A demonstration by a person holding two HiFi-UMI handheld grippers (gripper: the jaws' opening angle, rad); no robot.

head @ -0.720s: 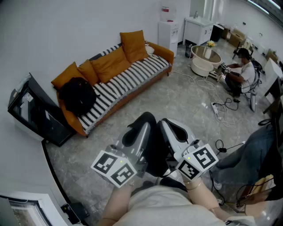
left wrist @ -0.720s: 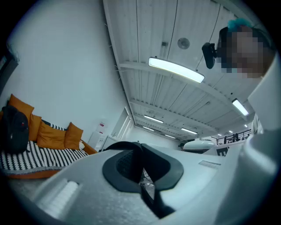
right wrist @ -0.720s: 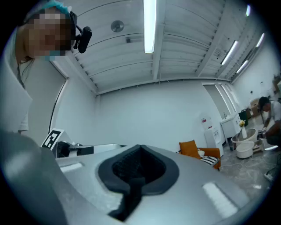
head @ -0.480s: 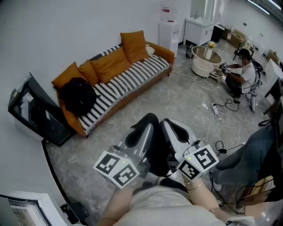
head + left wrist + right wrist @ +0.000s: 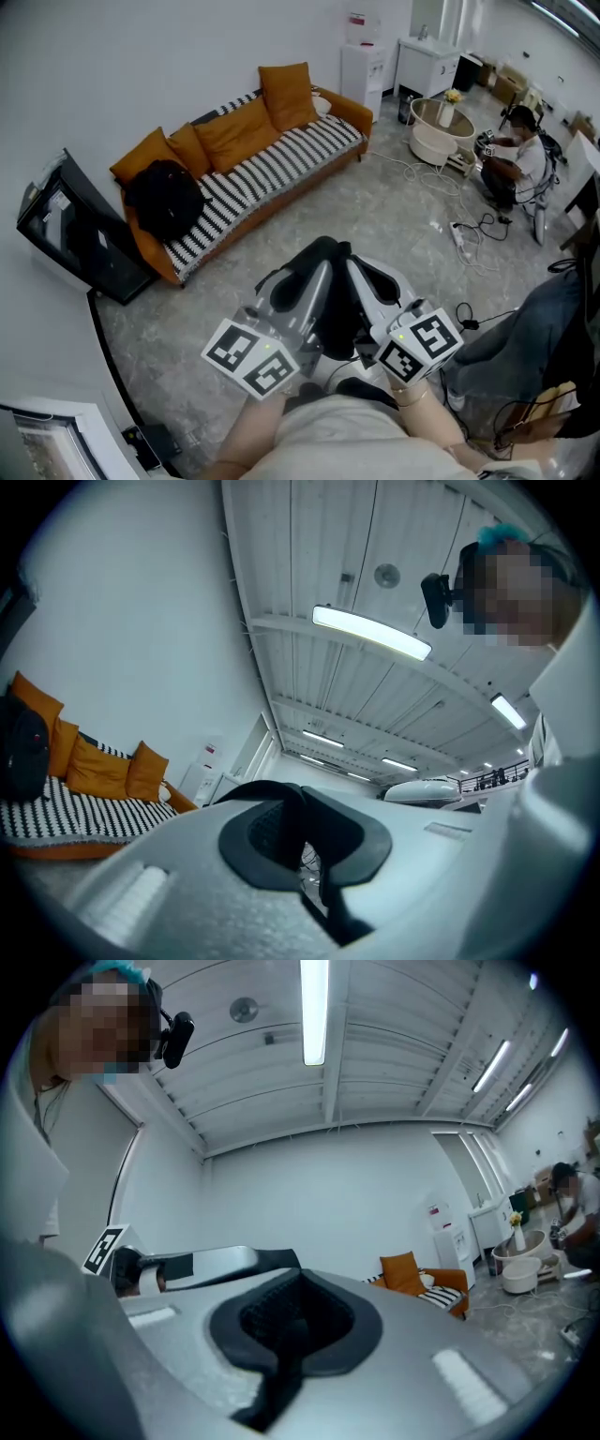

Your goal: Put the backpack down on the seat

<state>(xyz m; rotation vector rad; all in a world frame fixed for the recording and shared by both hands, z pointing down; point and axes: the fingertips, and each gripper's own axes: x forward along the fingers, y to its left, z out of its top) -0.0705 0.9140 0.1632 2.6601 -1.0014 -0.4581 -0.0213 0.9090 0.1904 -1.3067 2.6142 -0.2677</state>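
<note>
No brand or wording can be read: the only print is the black-and-white square markers on the left cube (image 5: 251, 358) and the right cube (image 5: 420, 343), and a red label on a white cabinet (image 5: 364, 64) at the far wall is too small to make out. The left gripper (image 5: 311, 267) and right gripper (image 5: 373, 277) are held side by side close to the person's body, tilted upward toward the ceiling, their tips leaning toward each other. Both sets of jaws are pressed together with nothing between them. The black backpack (image 5: 164, 199) lies on the left end of the striped sofa (image 5: 291, 155), well apart from both grippers, against orange cushions.
</note>
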